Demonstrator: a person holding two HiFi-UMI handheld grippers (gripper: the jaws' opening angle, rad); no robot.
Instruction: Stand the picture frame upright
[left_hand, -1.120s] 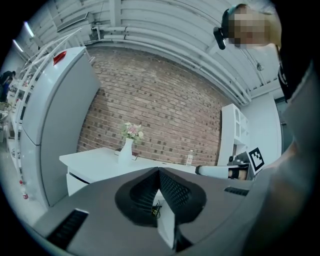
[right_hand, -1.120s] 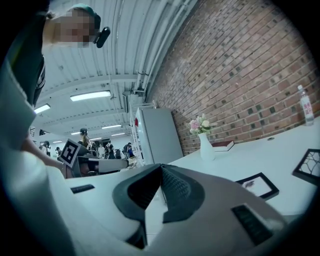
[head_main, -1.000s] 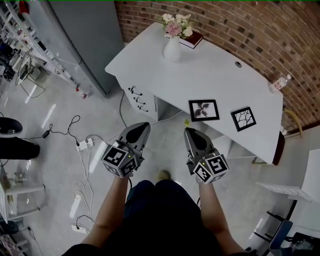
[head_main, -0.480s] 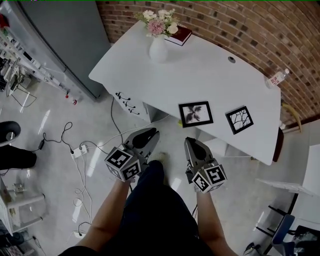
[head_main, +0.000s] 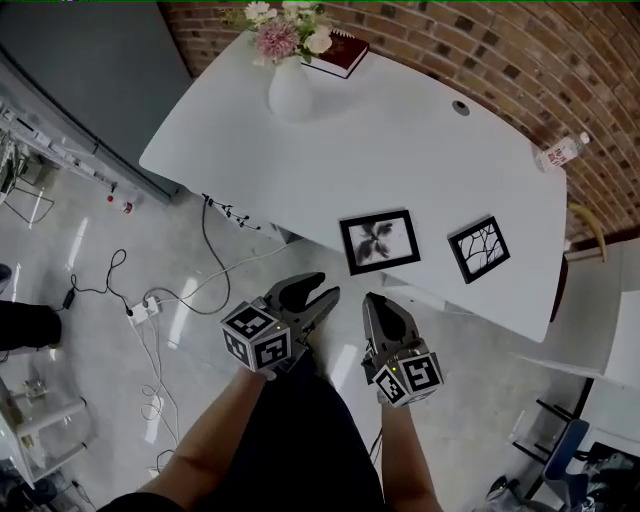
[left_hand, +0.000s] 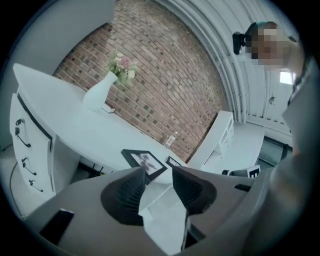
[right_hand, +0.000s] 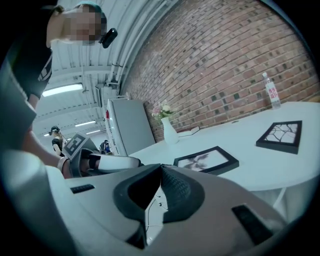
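- The picture frame (head_main: 379, 241) lies flat on the white table (head_main: 400, 150), close to the table's near edge.
- A smaller frame (head_main: 479, 249) also lies flat on the table, near its right end. I think the bigger one is the one to stand up, since both grippers point at it.
- The frame's long side runs almost along the table's near edge, a little tilted.
- Both grippers are off the table, just in front of its near edge, and point across the table at the frame.
- The left gripper (head_main: 318, 292) has just been opening its jaws. They stand apart now, with nothing between them.
- In the left gripper view the frame sits right past the gap of the jaws, so this gripper is lined up with it.
- The left gripper is by the frame's left corner at the table's near edge.
- The right gripper (head_main: 372, 298) has its 2 jaws pressed together and holds nothing.
- The right gripper is in front of the middle of the frame's near long side.
- Both are about as near. I think the left one will grab first, because it is open.
- It would have to go forward over the table's near edge and get a jaw under the frame's near side.
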